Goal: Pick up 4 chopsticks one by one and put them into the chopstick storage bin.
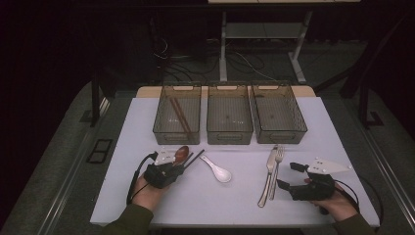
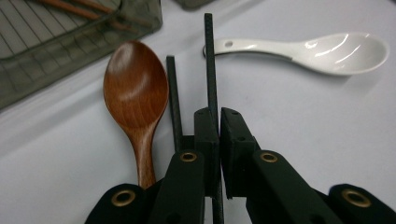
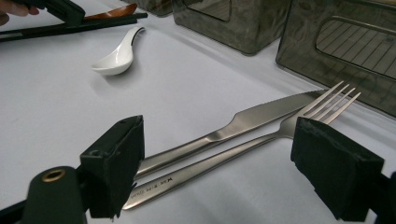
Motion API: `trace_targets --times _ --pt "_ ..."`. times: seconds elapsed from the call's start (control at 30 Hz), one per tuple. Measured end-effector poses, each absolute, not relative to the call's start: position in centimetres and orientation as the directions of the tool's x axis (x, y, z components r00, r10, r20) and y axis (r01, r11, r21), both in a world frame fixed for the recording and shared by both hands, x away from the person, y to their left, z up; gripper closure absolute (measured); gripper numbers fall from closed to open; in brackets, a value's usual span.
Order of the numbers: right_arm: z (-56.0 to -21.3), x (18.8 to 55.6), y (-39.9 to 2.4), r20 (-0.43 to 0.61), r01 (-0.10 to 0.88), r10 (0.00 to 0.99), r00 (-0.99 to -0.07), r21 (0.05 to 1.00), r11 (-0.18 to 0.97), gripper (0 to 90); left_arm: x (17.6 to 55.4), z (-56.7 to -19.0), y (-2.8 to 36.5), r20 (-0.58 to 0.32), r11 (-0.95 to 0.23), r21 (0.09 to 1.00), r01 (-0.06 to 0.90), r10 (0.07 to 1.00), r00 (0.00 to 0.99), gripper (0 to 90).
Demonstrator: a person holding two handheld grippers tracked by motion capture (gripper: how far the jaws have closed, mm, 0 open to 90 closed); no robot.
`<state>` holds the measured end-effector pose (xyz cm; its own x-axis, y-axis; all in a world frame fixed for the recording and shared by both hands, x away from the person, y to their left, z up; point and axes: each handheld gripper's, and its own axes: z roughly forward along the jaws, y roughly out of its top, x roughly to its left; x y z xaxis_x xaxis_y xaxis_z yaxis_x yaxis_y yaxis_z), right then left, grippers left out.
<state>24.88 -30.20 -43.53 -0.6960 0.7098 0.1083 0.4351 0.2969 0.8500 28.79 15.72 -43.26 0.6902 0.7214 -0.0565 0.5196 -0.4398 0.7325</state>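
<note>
- Sorting looked barely begun to me: a brown pair of chopsticks (image 1: pixel 179 115) lay in the left bin (image 1: pixel 162 125), while the middle bin (image 1: pixel 229 134) and right bin (image 1: pixel 282 136) held nothing I could make out.
- My left gripper (image 2: pixel 219 122) was pinched on one black chopstick (image 2: pixel 209 60), which stuck out ahead between the pads, close above the table (image 1: pixel 195 205).
- The second black chopstick (image 2: pixel 173 93) lay just beside that grip — outside the pads, as far as I could tell — with the wooden spoon (image 2: pixel 136 95) right alongside it.
- My right gripper (image 3: pixel 224 158) hung with its jaws spread wide, nothing between them, just short of the knife (image 3: pixel 233 128) and fork (image 3: pixel 261 142) lying side by side.
- I judged those four still to be sorted, plus the white spoon (image 1: pixel 217 170) near the table's middle.
- Obstacles were few — the wooden spoon crowded the loose chopstick, and the knife and fork nearly touched, so a clean single pick could be fiddly.
</note>
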Motion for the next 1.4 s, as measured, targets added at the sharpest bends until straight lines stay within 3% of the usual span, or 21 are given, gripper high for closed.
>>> trace_targets --times 0.63,1.4 --pt "-43.6 24.9 -30.1 0.122 0.442 0.705 -0.698 0.849 0.29 17.6 29.2 -41.7 16.2 -0.097 -0.458 0.735 0.5 0.659 0.746 85.9" --pt "-43.8 25.1 -29.8 0.118 0.445 0.704 -0.701 0.843 0.302 17.7 31.3 -38.0 17.4 -0.118 -0.382 0.795 0.471 0.665 0.737 85.9"
